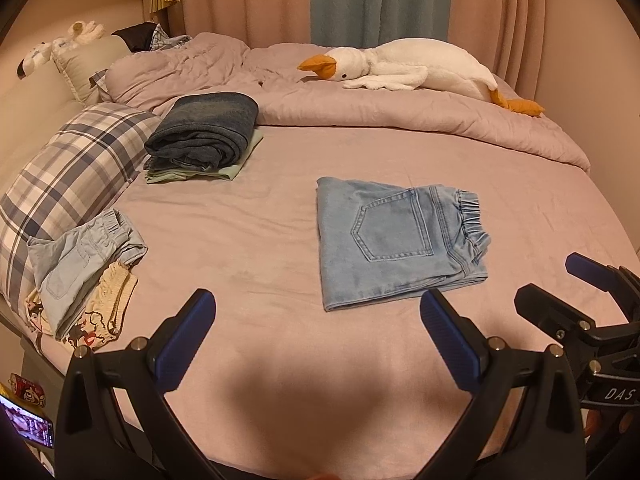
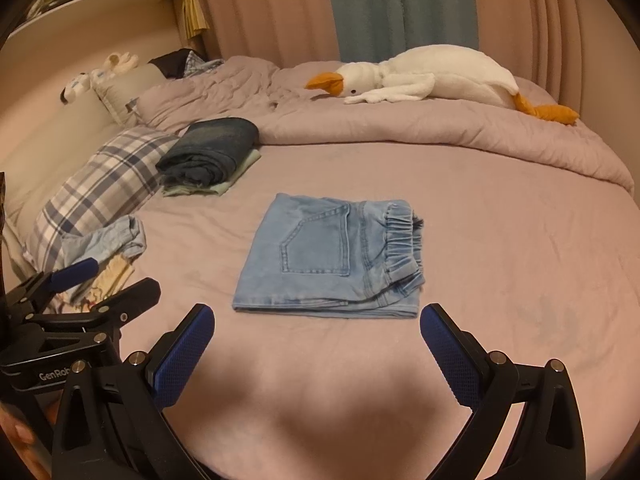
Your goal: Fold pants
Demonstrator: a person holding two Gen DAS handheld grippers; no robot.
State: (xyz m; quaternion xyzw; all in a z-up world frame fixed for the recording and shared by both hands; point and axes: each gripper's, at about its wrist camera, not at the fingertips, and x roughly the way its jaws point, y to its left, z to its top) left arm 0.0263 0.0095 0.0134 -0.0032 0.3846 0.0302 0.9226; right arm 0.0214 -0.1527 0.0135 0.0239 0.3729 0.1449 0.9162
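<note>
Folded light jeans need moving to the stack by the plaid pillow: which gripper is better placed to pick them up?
Probably right. The light jeans lie centred ahead of the open right gripper; from the left gripper they sit off to its right.

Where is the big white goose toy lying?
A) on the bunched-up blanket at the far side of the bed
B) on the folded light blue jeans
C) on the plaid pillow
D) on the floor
A: the goose lies stretched out on the rumpled blanket at the far side of the bed, well away from the jeans and the pillow.
</note>
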